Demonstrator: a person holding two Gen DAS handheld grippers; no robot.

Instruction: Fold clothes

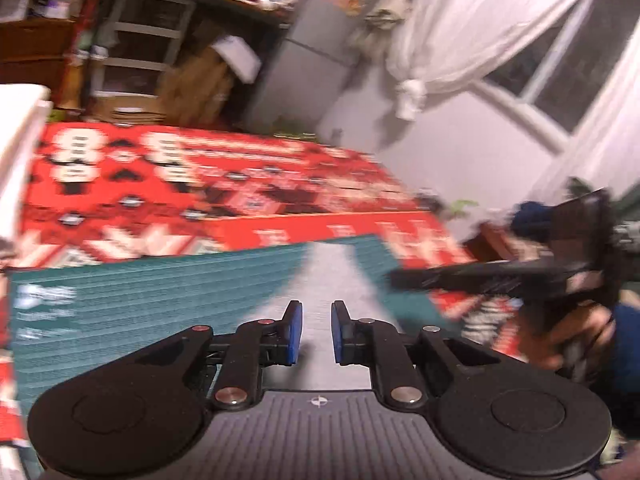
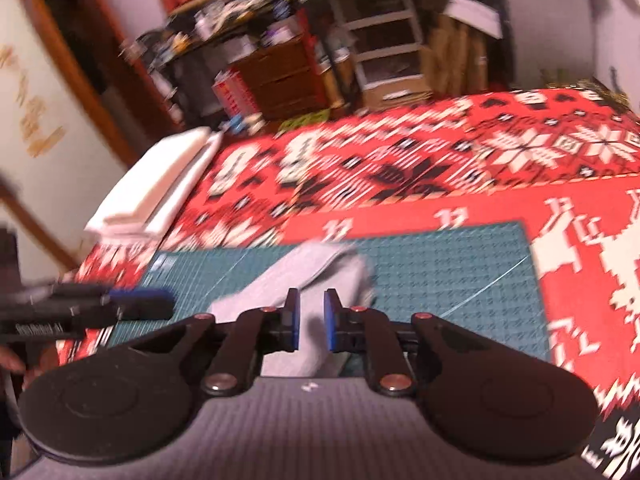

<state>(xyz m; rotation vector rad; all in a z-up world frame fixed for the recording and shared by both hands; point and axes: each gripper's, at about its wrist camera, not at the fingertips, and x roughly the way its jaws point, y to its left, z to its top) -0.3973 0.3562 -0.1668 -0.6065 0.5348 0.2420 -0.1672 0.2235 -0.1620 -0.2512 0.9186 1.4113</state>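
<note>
Grey garment (image 2: 304,280): lay on the green cutting mat (image 2: 460,276), folded into a long strip running away from you, its far end doubled over in a rounded lump. Both views were motion-blurred, so seams and type of clothing could not be told.

Green cutting mat: gridded, spread on a red, white and black patterned cloth (image 2: 400,168) that covered the table.

Left gripper (image 1: 316,334): you held it low over the near part of the garment, blue pads (image 1: 295,334) parted with grey fabric showing in the gap, nothing clamped.

Right gripper (image 2: 311,320): you held it likewise above the garment's near end, blue pads (image 2: 294,322) set apart, gripping nothing. In the left wrist view it reached in from the right, blurred, your hand (image 1: 576,336) around its handle.

Folded white fabric (image 2: 156,184): stacked at the far left edge of the patterned cloth, well apart from the mat.

Shelves and drawers (image 2: 380,32): cluttered, beyond the table.

White curtain (image 1: 480,24): knotted beside a window.
</note>
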